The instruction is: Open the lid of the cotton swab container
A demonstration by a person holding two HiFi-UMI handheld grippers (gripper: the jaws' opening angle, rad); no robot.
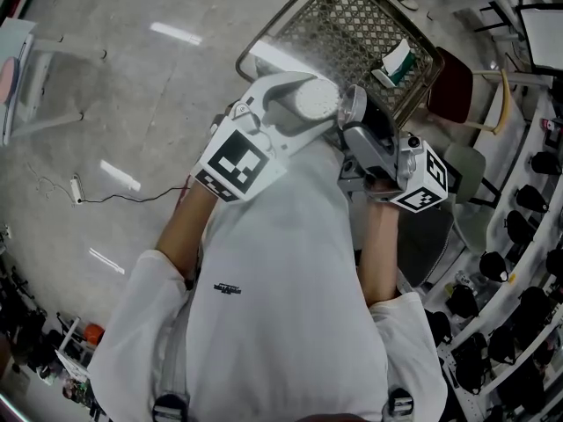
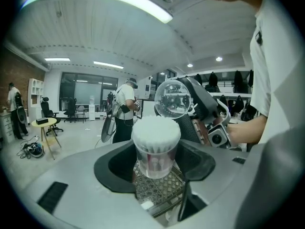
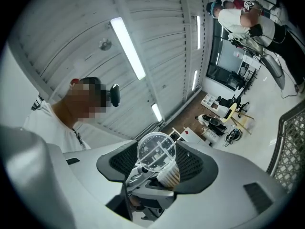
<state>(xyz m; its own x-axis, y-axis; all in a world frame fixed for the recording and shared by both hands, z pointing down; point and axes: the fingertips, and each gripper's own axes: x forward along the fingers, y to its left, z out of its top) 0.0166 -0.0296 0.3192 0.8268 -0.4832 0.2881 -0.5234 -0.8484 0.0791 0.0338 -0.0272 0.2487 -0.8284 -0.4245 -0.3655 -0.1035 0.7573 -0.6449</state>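
Observation:
A clear cup packed with white cotton swabs, the cotton swab container [image 2: 155, 146], stands upright between my left gripper's [image 2: 156, 163] black pads [image 2: 116, 168]. That gripper is shut on the cup and holds it in the air above a wire basket. In the head view the swab tops [image 1: 315, 102] show at the left gripper's [image 1: 308, 95] tip. The round clear lid [image 3: 156, 150] is off the cup's mouth and tilted up beside it, with my right gripper [image 3: 157, 163] shut on it. The lid [image 2: 174, 99] hangs just behind the cup. I cannot tell whether lid and cup still touch.
Under the grippers is a metal mesh basket [image 1: 352, 25] holding a green-and-white packet [image 1: 398, 60]. A dark red chair [image 1: 453, 86] stands to its right, and shelves of black items [image 1: 528, 236] line the right side. A cable [image 1: 132, 196] lies on the floor. A person [image 2: 126, 104] stands far off.

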